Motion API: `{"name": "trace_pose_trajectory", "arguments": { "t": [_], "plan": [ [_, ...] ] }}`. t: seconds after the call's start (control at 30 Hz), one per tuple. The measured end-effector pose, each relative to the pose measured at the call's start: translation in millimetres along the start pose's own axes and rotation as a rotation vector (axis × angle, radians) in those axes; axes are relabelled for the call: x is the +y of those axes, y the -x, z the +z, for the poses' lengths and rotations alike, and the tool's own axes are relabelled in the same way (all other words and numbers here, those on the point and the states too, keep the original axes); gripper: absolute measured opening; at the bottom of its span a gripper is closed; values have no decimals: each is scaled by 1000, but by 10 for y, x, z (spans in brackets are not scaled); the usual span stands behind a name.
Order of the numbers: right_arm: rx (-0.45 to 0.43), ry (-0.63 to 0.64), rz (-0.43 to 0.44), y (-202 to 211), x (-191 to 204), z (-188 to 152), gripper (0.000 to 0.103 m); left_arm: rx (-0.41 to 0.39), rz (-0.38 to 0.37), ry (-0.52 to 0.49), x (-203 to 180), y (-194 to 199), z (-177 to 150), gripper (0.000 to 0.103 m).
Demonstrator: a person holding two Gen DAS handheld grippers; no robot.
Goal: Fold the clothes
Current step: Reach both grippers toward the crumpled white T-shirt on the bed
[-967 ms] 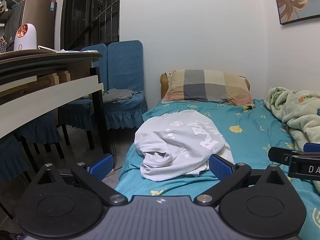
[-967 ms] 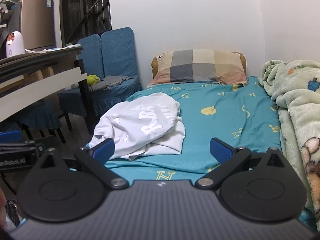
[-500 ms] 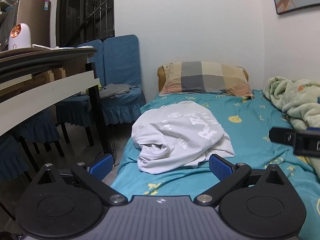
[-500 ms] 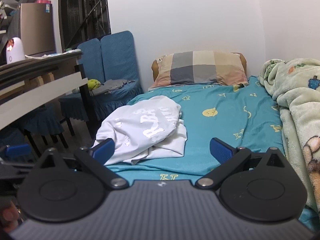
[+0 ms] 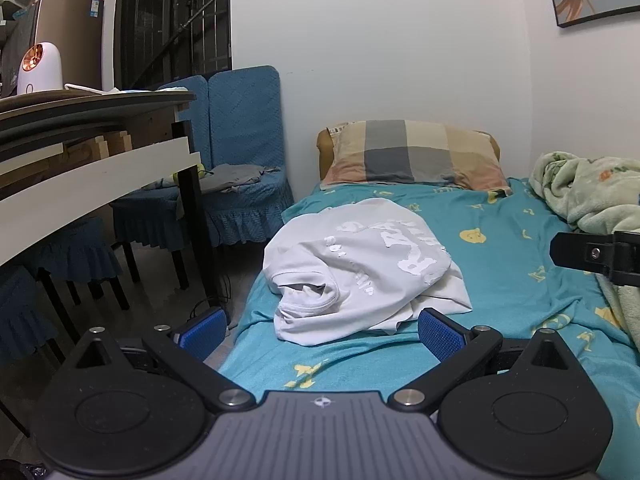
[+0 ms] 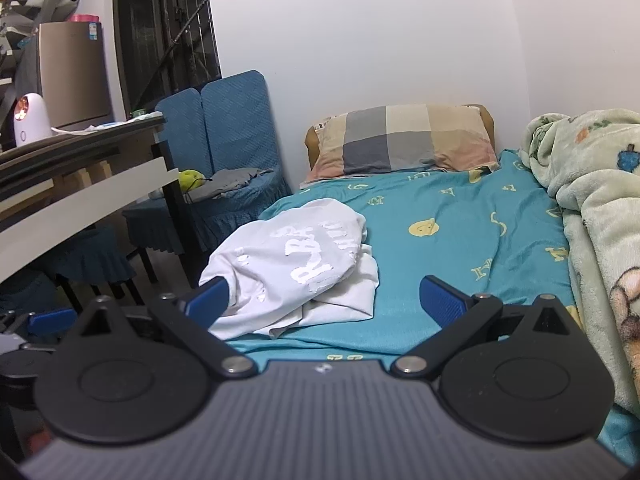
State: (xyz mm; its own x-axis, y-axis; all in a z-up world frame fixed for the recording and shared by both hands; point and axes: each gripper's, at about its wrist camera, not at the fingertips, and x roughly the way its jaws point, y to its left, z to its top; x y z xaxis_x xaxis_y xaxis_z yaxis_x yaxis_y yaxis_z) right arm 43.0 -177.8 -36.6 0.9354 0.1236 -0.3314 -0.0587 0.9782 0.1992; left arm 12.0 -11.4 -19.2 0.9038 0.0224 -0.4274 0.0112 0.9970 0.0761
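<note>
Though crumpled, white T-shirt (image 5: 360, 268) lettering reads "R.B".

White T-shirt (image 5: 360, 264): raised white print on the crumpled front. Right wrist view shows large letters that look like "R", "B", "B" (image 6: 308, 256), with a hyphen-like mark after the R; the word is broken by folds and cannot be read whole. Smaller lines of print beside it are illegible.

Teal bedsheet (image 6: 460, 248): scattered single yellow letters; an "S" (image 6: 495, 222), an "A" and an "N" can be made out, others distorted. Yellow smiley-face sign (image 6: 422, 227) also printed on the sheet.

Brown cabinet (image 6: 72, 76) beyond the tabletop: small blue-and-white sticker (image 6: 93, 32) at top edge, text too small to read.
</note>
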Motion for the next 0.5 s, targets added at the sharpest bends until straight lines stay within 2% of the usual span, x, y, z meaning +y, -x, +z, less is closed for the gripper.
{"name": "trace_pose_trajectory", "arguments": {
  "t": [0.17,0.5],
  "plan": [
    [-1,3,12,10,-13,0,103,-4,-28,-5,-12,16,-4,103],
    [-4,-16,1,81,-74,27,103,42,-65,66,92,-94,47,103]
  ]
}}
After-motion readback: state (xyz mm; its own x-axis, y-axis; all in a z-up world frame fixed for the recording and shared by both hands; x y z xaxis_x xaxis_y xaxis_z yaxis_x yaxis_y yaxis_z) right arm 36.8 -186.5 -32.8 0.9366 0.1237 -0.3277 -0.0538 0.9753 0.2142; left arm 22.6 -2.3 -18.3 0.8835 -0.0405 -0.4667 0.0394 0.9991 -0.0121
